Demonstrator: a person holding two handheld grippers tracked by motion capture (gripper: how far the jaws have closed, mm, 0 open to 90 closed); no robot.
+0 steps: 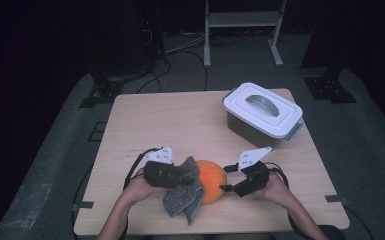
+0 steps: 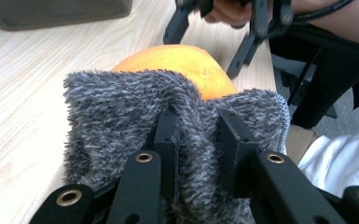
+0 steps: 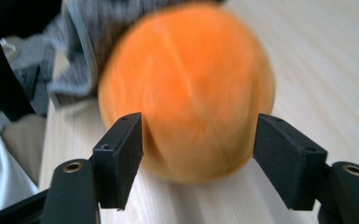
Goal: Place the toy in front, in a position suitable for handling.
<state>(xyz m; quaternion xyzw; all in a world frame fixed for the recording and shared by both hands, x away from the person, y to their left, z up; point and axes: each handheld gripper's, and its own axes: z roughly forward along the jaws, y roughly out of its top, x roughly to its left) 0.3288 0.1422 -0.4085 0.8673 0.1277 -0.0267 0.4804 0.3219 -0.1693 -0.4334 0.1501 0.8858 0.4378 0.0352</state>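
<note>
An orange ball [image 1: 212, 180] lies on the wooden table [image 1: 170, 120] near its front edge. A fuzzy grey cloth [image 1: 185, 197] is draped against the ball's left side. My left gripper [image 1: 187, 176] is shut on a fold of that cloth [image 2: 116, 107], which bunches between the jaws [image 2: 198, 116] with the ball [image 2: 186, 60] just behind it. My right gripper [image 1: 227, 178] comes in from the right. Its jaws [image 3: 198, 135] stand on either side of the blurred ball [image 3: 186, 93] without clamping it. The right gripper [image 2: 205, 46] also appears beyond the ball in the left gripper view.
A grey storage box with a white handled lid [image 1: 262, 107] stands at the back right of the table. The table's front edge runs just below my hands. A person's white clothing [image 2: 335, 163] shows past that edge. Dark floor and stands surround the table.
</note>
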